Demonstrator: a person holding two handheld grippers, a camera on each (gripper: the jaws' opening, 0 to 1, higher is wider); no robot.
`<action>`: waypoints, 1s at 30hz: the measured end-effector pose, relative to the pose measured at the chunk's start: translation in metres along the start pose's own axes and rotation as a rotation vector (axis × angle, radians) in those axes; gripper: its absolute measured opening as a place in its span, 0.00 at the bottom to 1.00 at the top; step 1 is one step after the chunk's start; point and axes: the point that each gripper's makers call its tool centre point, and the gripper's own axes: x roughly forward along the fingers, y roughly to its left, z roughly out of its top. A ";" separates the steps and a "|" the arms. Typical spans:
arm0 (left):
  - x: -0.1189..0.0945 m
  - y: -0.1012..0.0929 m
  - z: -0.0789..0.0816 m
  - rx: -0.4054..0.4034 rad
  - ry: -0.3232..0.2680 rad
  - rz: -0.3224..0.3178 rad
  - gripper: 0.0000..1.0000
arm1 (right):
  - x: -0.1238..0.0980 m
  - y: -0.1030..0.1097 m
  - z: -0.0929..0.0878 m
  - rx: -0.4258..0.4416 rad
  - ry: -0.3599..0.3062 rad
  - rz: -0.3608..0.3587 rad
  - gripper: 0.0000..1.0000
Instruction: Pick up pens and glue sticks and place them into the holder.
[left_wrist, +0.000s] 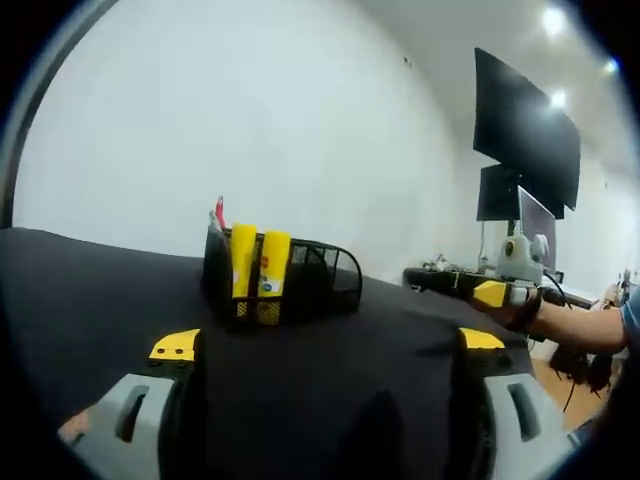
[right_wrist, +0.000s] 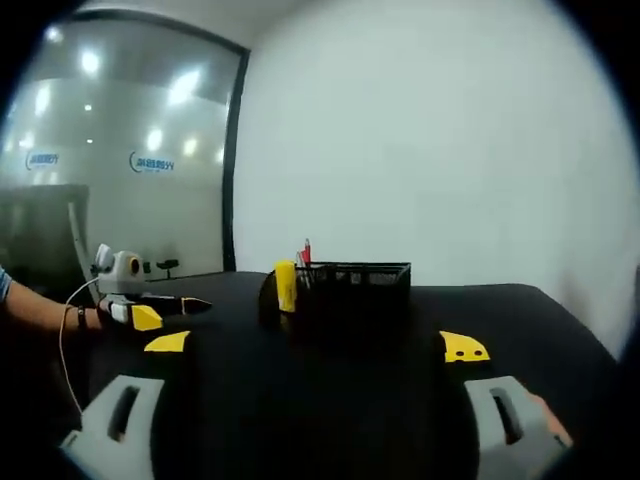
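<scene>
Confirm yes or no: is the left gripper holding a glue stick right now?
No. In the left gripper view the left gripper is open and empty, while the yellow glue sticks stand in the mesh holder.

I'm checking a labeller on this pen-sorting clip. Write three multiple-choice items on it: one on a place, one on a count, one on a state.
1. Where does the mesh holder stand?
A. on the black tabletop
B. on the floor
C. on a shelf

2. How many yellow glue sticks stand in the holder, in the left gripper view?
A. none
B. two
C. five

3. How is the left gripper?
A. shut on a pen
B. shut on a glue stick
C. open, holding nothing

Key: 1 A, the holder rests on the dark surface; 2 B, two yellow tubes side by side; 3 C, jaws apart, nothing between.
</scene>
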 end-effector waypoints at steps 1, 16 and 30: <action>0.000 0.000 -0.001 0.001 0.005 0.004 0.96 | -0.002 -0.001 -0.003 0.000 0.003 -0.003 0.92; -0.004 -0.004 0.000 -0.002 -0.002 0.007 0.96 | -0.013 -0.009 -0.026 -0.029 0.035 -0.029 0.88; -0.003 -0.005 -0.001 0.005 0.010 -0.013 0.96 | -0.017 -0.011 -0.024 0.001 0.016 -0.036 0.85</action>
